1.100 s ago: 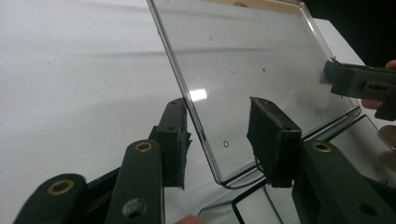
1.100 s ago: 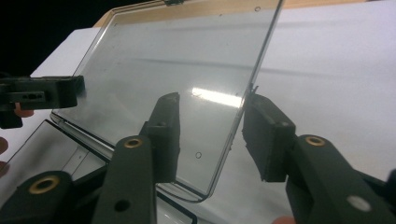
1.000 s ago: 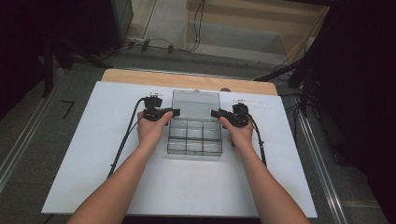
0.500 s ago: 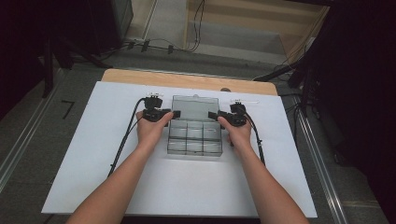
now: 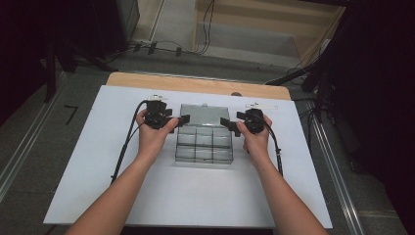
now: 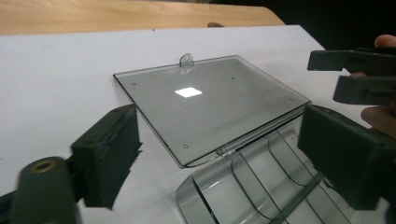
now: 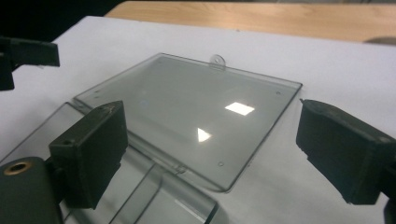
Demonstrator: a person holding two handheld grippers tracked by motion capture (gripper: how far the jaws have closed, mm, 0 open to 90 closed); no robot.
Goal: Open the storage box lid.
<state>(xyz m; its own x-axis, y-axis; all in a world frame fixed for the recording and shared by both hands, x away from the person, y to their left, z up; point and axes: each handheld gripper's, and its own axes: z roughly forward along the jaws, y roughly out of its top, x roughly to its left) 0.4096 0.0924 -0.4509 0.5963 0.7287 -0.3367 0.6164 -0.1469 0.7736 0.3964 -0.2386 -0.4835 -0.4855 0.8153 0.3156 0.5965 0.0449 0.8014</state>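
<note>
Two tools (image 5: 182, 120) (image 5: 226, 125) flank box (image 5: 203, 147) | white tabletop (image 5: 88, 166) | dark room

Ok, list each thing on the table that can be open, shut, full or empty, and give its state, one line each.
Clear compartment box: open, its compartments look empty.
Lid: swung fully back on its hinge, lying flat on the white board.
Left gripper: open, jaws spread at the box's left side, holding nothing.
Right gripper: open, jaws spread at the box's right side, holding nothing.
</note>
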